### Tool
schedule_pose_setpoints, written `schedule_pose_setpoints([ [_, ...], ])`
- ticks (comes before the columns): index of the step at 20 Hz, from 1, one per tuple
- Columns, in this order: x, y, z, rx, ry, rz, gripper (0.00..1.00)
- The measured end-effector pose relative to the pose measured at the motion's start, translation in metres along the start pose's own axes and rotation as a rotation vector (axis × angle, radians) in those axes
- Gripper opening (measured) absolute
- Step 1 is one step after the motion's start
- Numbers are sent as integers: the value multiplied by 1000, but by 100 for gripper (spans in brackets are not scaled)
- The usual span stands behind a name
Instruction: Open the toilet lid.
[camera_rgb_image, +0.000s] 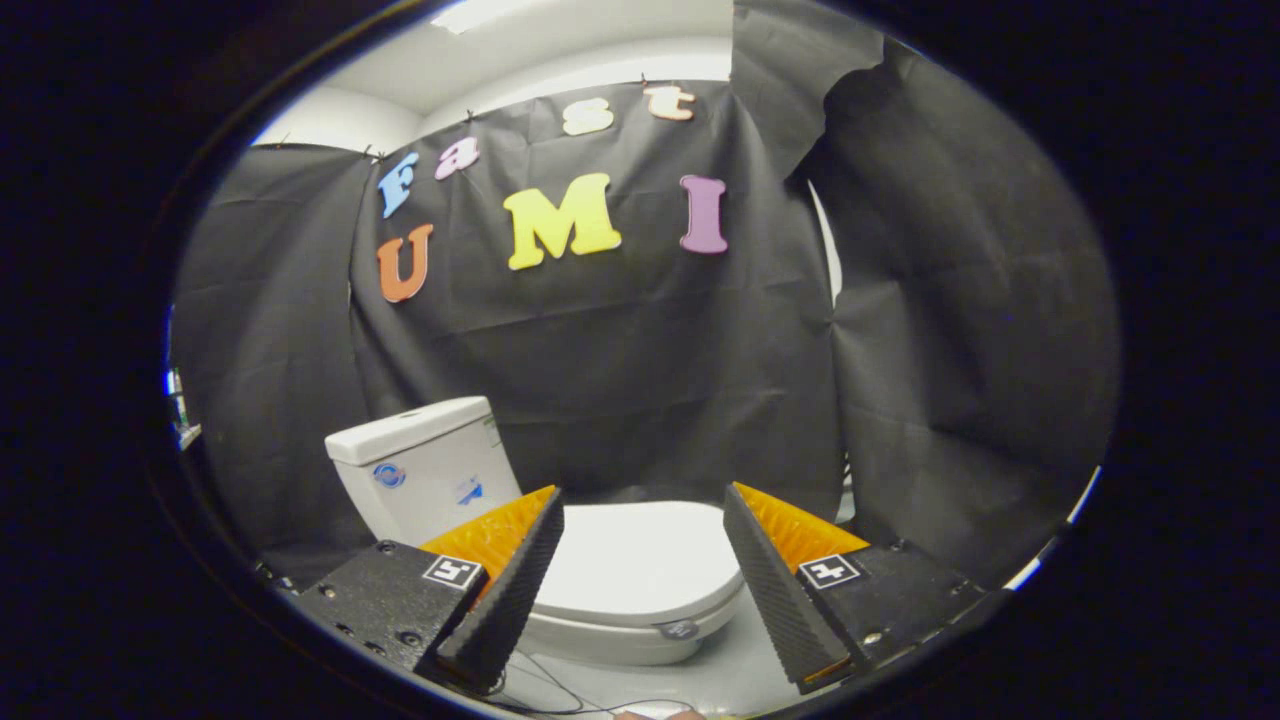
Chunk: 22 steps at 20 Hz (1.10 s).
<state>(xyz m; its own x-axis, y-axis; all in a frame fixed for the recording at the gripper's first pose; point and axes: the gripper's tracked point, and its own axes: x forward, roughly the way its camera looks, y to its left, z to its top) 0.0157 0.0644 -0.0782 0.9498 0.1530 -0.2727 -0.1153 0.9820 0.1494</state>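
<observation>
Nearest to me, both fingers (520, 580) of the gripper (645, 590) stand wide apart with nothing between them. Just beyond them I see the toilet (610, 635) against the black booth wall (640, 380), its cistern (425, 465) at the back and to the left. Its toilet lid (640, 560) lies flat and shut, so I judge this the approach step: nothing is lifted yet. Next I would come down to the lid's front edge (650, 617) (the rounded lip nearest me) and get a finger under it. Room above the lid looks open; the cistern will stop the swing.
</observation>
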Motion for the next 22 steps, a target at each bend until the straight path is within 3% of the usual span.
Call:
schedule_pose_setpoints([
  [5,21,12,-51,66,144,43,100],
  [14,53,1,-144,497,439,75,100],
  [22,76,-32,-199,740,526,36,99],
])
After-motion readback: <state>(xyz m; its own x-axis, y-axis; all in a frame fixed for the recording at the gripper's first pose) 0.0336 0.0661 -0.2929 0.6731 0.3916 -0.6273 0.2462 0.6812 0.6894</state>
